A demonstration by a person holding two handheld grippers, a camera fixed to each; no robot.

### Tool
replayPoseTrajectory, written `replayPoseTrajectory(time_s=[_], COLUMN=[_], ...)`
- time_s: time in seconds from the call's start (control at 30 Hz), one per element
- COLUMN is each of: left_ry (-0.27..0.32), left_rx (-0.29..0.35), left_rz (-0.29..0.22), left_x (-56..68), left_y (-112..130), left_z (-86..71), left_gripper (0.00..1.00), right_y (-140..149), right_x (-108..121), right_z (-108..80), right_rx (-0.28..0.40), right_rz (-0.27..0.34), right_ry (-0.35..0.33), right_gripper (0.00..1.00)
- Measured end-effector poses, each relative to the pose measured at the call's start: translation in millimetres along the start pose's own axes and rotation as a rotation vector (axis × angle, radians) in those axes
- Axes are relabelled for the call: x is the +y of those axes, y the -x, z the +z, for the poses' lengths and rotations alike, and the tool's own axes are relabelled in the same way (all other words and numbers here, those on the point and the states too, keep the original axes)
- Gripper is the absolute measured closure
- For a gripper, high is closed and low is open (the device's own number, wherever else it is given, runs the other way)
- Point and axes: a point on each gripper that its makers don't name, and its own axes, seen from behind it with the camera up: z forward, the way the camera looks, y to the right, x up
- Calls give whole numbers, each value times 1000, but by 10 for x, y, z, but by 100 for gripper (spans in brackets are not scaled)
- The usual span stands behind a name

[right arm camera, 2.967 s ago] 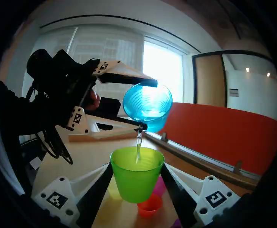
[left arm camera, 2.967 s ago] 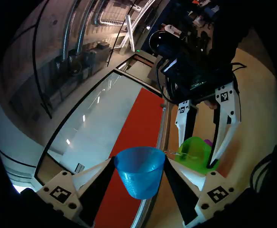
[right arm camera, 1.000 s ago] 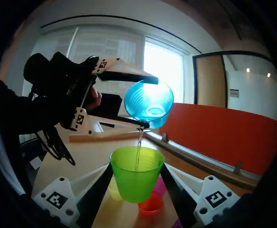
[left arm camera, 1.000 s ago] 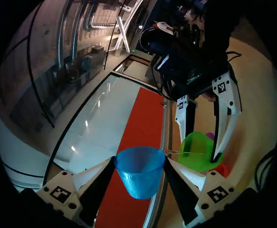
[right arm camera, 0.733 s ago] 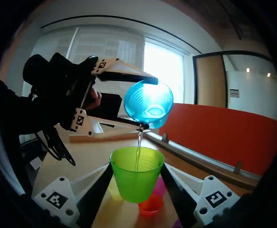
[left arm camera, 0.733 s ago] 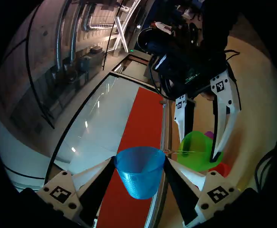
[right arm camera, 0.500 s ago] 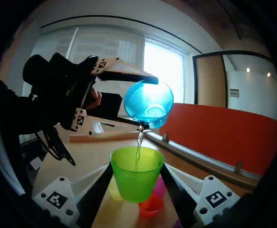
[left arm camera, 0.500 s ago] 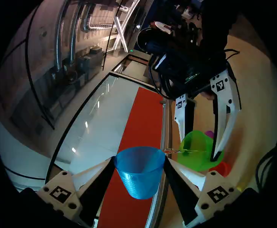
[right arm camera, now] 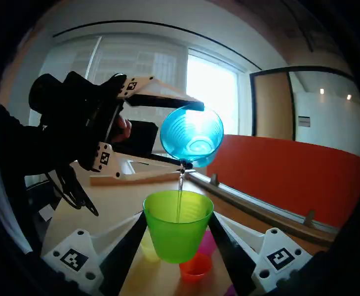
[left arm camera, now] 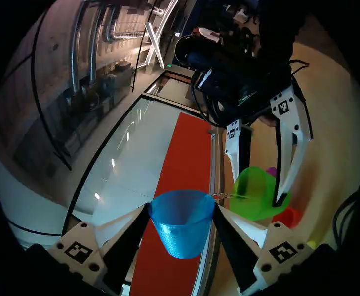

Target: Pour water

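**Left gripper**: fingers clamped on opposite sides of a blue translucent plastic cup. In the right gripper view this cup is raised and tipped steeply, with its mouth facing the camera and its lower rim over the second cup. A person's hand holds the gripper body from behind.

**Right gripper**: fingers pressed on both sides of a green translucent plastic cup. The cup is upright and sits directly beneath the blue cup, close to it but not touching.

**Thin stream of water**: runs from the lower rim of the blue cup straight down into the green cup's open mouth. A shallow pool remains in the blue cup's lower side.

**Light wooden surface**: lies below both cups.

**Small cups on the surface, at the base of the green cup:**
- Small orange cup, nearest the camera.
- Small yellow cup, to the left and partly hidden.
- Small pink cup, to the right and partly hidden.

**Red partition panel**: runs along the far edge of the surface.

**Bright window**: behind the blue cup.
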Motion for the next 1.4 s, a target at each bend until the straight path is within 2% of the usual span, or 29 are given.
replayPoseTrajectory(time_s=[1.4], left_ry=[-9], left_rx=[-3], left_rz=[48], left_x=[-83], left_y=[-15], left_z=[-28], left_gripper=[11], right_y=[-37], right_x=[-22], right_z=[-14], right_rx=[5], right_rz=[-5], right_ry=[-3], right_gripper=[10])
